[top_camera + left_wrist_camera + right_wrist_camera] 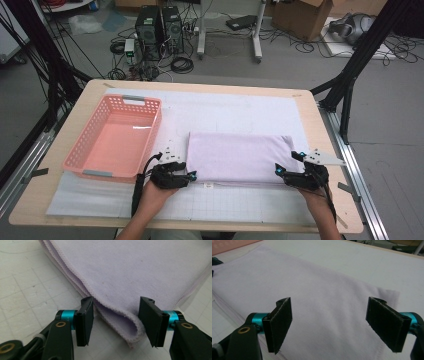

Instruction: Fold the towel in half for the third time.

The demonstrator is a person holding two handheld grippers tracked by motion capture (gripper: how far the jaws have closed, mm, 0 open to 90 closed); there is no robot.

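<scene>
Basket (116, 137), pink and slotted, sits at the counter's (70, 200) left. Just right of it the left claw (189, 176) straddles the folded lilac towel's (239, 156) near-left corner, jaws part-open, pads not yet pressing the fold. The towel lies flat mid-counter, long axis running left to right. At its near-right corner the right claw (278, 172) hovers, jaws wide apart.

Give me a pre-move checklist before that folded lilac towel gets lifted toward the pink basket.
1. Left hand-held gripper straddles the folded towel corner: ok.
2. Left pads pressing on cloth: not ok, a gap shows at both.
3. Right hand-held gripper over its end of the towel: ok.
4. Right jaws closed on cloth: not ok, wide open.
5. Pink basket free to take it: ok.
6. All layers between left jaws: cannot tell.
</scene>
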